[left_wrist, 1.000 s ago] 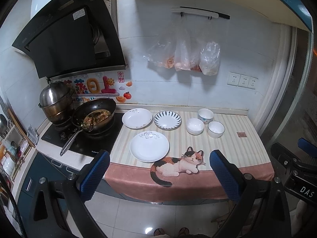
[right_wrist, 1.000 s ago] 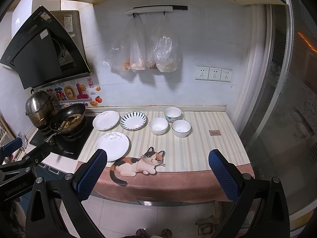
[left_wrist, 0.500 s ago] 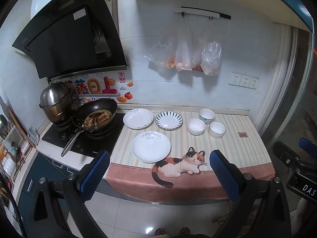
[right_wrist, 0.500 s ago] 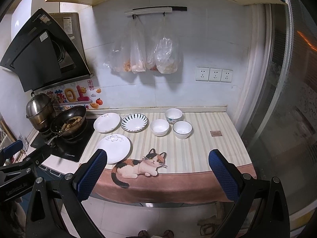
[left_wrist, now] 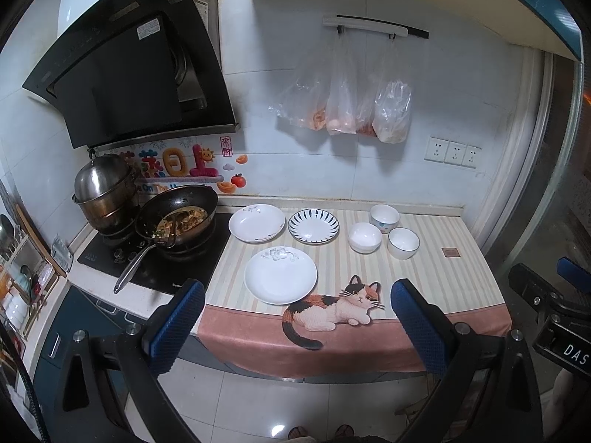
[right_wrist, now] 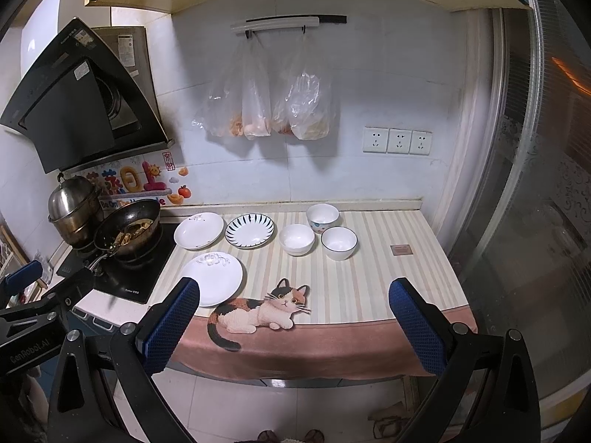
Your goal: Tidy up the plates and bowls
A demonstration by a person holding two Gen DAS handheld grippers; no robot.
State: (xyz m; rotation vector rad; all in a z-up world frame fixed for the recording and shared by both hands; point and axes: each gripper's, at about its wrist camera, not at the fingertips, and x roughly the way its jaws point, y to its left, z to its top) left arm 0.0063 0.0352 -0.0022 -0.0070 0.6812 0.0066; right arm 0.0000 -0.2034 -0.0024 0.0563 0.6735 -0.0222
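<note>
Nothing has been picked up yet; this looks like the approach before the first grasp. The left gripper [left_wrist: 293, 312] and the right gripper [right_wrist: 291, 310] both hang out over the floor in front of the counter [right_wrist: 369, 288], jaws spread wide and empty.

On the striped cloth, seen from the right wrist, three plates sit toward ten o'clock: a plain white plate [right_wrist: 212, 278] nearest the edge, a flowered plate [right_wrist: 198, 230] behind it beside the hob [right_wrist: 129, 277], and a blue-rayed plate [right_wrist: 250, 230] just to its right. Three bowls cluster at twelve o'clock, a white bowl [right_wrist: 296, 239], a rimmed bowl [right_wrist: 339, 243] and a patterned bowl [right_wrist: 322, 217]; they stand close, possibly touching.

I'd guess the next move is forward and down to one rim, likely the near plate, which lies flat, so a finger must slip under its lip.
</note>
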